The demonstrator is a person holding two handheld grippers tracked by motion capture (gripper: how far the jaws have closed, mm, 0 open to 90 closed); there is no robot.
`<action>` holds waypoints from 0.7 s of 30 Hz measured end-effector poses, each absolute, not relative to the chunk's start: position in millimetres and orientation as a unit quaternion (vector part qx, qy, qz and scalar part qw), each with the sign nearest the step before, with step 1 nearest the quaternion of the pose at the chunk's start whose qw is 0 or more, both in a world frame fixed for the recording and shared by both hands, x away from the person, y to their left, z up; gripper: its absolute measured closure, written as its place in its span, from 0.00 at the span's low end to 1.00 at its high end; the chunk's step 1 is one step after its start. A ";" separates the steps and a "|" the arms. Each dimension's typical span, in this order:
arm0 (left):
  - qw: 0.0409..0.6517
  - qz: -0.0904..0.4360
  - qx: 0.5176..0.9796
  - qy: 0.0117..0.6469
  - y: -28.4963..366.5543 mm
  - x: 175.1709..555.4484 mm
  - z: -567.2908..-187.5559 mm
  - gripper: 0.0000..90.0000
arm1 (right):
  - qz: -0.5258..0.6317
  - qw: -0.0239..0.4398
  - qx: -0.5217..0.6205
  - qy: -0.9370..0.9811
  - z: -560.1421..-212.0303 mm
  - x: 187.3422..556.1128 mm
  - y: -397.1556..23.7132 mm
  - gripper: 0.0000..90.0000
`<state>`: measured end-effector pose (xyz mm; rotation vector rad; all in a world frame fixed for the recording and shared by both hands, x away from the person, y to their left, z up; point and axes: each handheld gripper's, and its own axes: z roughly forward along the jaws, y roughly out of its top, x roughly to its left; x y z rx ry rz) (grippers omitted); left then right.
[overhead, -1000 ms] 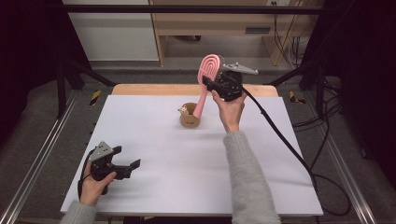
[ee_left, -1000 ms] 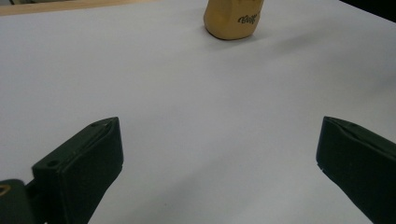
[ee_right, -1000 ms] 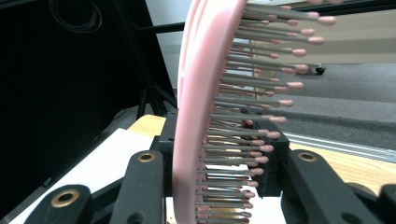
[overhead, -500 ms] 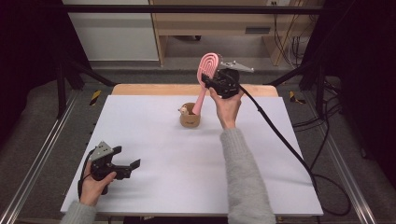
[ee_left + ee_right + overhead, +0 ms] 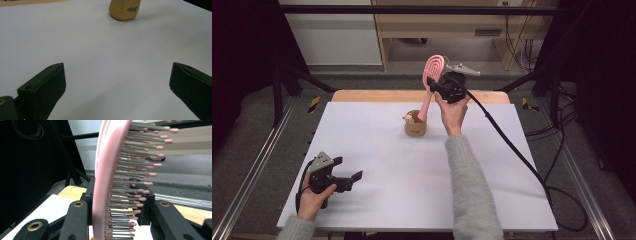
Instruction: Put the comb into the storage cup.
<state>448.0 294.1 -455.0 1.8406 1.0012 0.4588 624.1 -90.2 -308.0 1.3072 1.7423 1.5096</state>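
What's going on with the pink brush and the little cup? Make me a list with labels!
brush: pink hairbrush, handle end down in the cup, head up and leaning
cup: small tan cup on the white table, an animal figure on its rim
right gripper: right gripper shut on the brush head, bristles between its fingers
left gripper: left gripper open, nothing in it, low over the table's near left corner

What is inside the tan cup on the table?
The pink hairbrush's handle goes down into the tan cup, its head held by the right tongs. A small figure sits at the rim. The cup's bottom is hidden.
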 end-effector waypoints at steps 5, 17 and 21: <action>0.478 0.187 0.754 0.410 294.0 448.2 -455.3 0.01 | 0.552 0.244 0.481 0.636 -308.6 627.0 -89.9 0.70; 0.477 0.185 0.756 0.409 293.8 448.5 -456.0 0.01 | 0.546 0.247 0.484 0.638 -314.0 635.5 -85.4 0.70; 0.476 0.185 0.757 0.409 293.6 448.8 -456.7 0.01 | 0.545 0.248 0.484 0.638 -316.4 638.5 -83.5 0.69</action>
